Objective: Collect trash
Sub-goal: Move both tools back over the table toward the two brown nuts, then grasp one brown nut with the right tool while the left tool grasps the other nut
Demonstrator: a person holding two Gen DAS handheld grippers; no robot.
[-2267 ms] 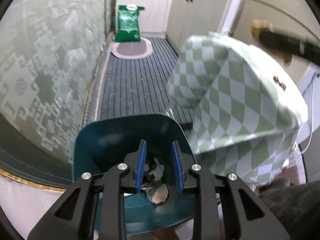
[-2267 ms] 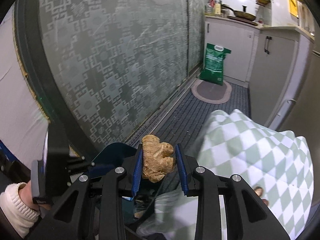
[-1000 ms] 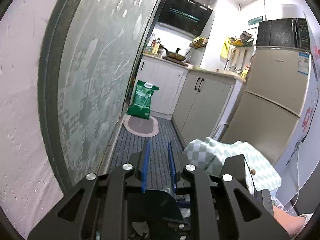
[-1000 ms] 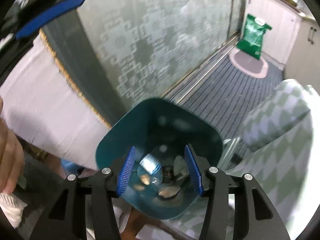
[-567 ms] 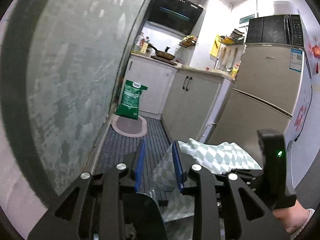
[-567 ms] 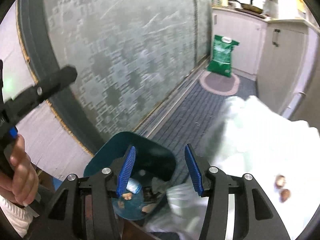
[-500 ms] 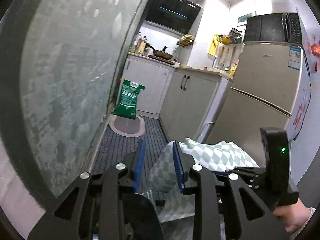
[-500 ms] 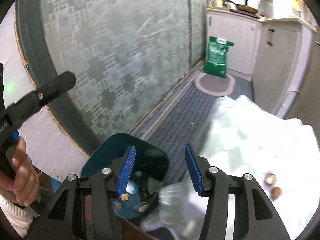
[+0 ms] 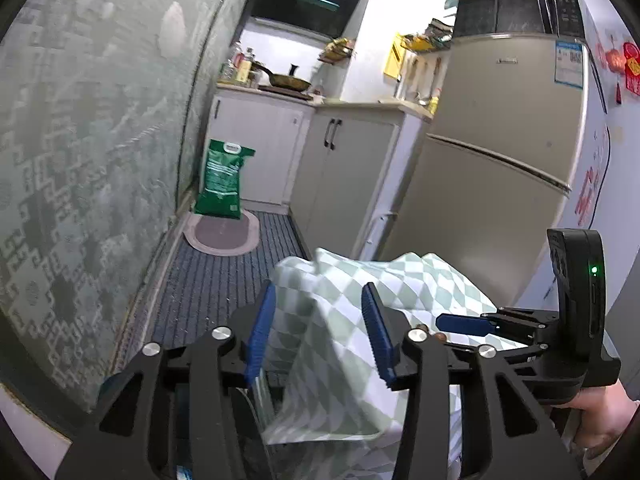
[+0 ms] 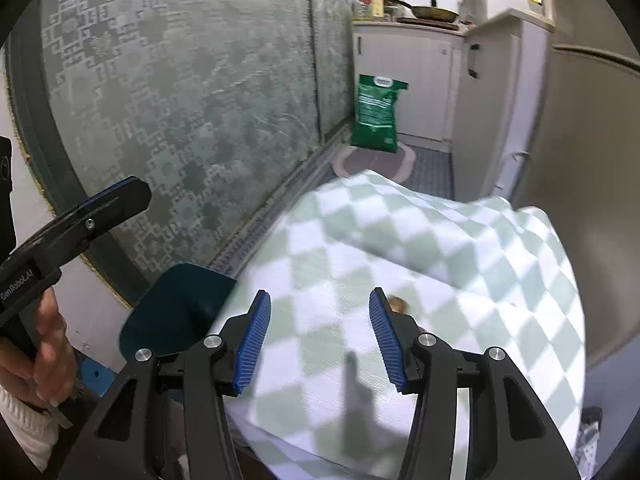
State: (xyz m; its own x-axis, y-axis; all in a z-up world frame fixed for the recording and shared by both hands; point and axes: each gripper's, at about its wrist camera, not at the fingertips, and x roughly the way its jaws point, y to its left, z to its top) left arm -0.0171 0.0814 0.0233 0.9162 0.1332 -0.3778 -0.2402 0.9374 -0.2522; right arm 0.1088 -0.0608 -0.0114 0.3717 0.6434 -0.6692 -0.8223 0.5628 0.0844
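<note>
Fingers of both grippers stand apart and empty — the left gripper [image 9: 318, 336] has just been opening. The right gripper [image 10: 320, 340] hovers over the green-checked tablecloth [image 10: 420, 264], a small brown scrap [image 10: 397, 303] lying just beyond it. Beside the cloth's left edge sits the teal trash bin [image 10: 176, 312].

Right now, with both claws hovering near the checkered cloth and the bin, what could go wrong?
1. The small brown scraps lie loose on the checkered cloth; snagging it could roll them off.
2. The teal bin sits low beside the cloth edge, partly hidden, so a drop could miss it.
3. The left claw, jaws just opening, and the open right claw hang close together and might collide.
</note>
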